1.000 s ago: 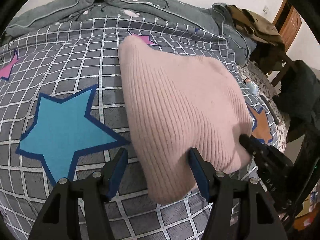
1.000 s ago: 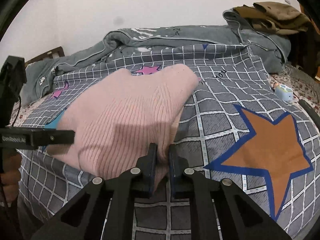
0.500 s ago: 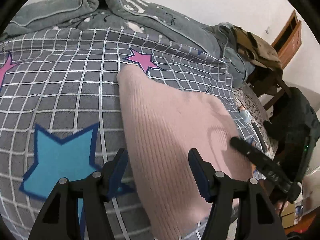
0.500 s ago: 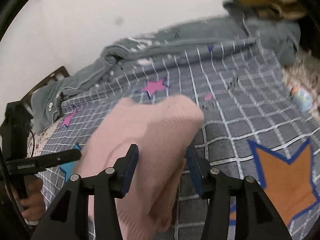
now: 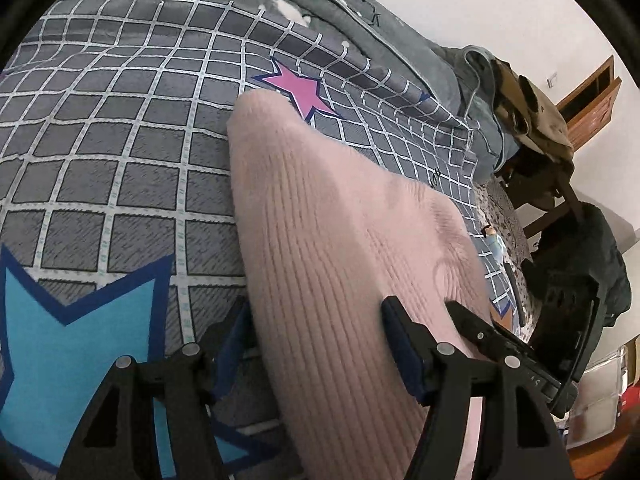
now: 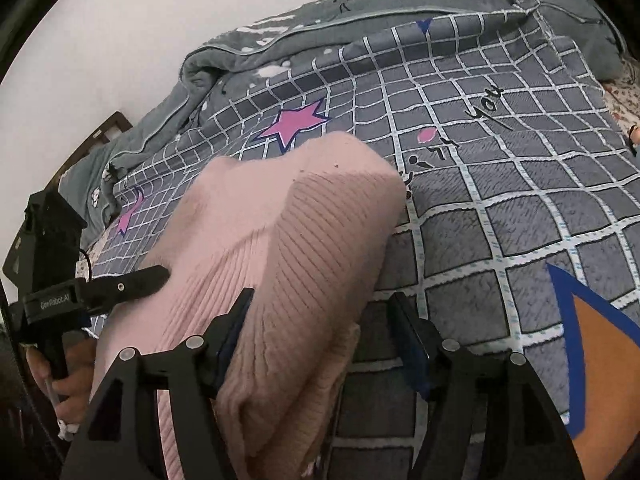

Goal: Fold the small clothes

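Between both grippers' parted fingers (image 6: 236,312) — pink knit garment (image 5: 344,264), unpinched, on checked bedspread (image 5: 132,160)

Pale pink ribbed sweater (image 5: 340,264), grey white-checked bedspread (image 5: 120,128) with coloured stars

Bed (image 5: 120,168) under grey checked star-print cover, folded pink knit garment (image 5: 340,260) lying on it

The pink sweater (image 5: 344,264) is soft ribbed knit — matt, slightly fuzzy. The checked bedspread (image 5: 132,168) looks like smooth printed cotton cloth. The gripper fingers (image 6: 224,332) are matt black plastic (with small metal screws), and the cabinet (image 5: 592,100) is glossy wood.
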Demonstrator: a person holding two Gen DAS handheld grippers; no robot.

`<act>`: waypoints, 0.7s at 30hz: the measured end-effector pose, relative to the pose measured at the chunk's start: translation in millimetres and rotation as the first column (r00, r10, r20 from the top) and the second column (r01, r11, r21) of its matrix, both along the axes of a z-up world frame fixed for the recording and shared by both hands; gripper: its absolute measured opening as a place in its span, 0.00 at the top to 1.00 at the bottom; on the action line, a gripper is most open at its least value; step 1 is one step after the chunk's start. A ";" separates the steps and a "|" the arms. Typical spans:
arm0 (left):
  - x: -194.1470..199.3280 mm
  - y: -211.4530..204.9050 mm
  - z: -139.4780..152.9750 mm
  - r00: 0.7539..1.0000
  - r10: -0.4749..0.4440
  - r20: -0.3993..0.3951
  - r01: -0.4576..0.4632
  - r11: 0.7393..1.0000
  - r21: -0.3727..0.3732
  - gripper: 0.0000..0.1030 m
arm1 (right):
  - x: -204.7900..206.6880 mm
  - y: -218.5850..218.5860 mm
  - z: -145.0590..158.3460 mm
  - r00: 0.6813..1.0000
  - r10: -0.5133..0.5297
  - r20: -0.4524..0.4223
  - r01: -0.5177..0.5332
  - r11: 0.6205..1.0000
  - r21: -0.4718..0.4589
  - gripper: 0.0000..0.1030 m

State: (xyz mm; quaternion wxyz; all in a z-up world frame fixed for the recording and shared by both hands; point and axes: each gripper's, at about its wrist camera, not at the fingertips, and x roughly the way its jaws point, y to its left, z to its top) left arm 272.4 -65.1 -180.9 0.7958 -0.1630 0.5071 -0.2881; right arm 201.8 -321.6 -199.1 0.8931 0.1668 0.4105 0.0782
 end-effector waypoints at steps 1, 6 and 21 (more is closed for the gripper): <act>0.9 -1.2 -0.1 1.000 -0.001 0.005 0.001 1.000 0.004 0.38 | 1.7 1.1 -0.9 1.000 -0.001 0.004 0.001 1.000 -0.005 0.38; -1.2 -10.6 10.2 0.998 0.003 0.062 -0.006 0.999 0.045 0.55 | 6.3 -0.1 0.0 1.000 0.009 -0.007 -0.009 1.000 0.017 0.46; 0.7 25.0 63.2 0.975 0.049 0.215 -0.064 0.996 0.066 0.67 | 8.8 45.9 48.0 0.985 0.077 0.153 -0.075 0.997 -0.021 0.76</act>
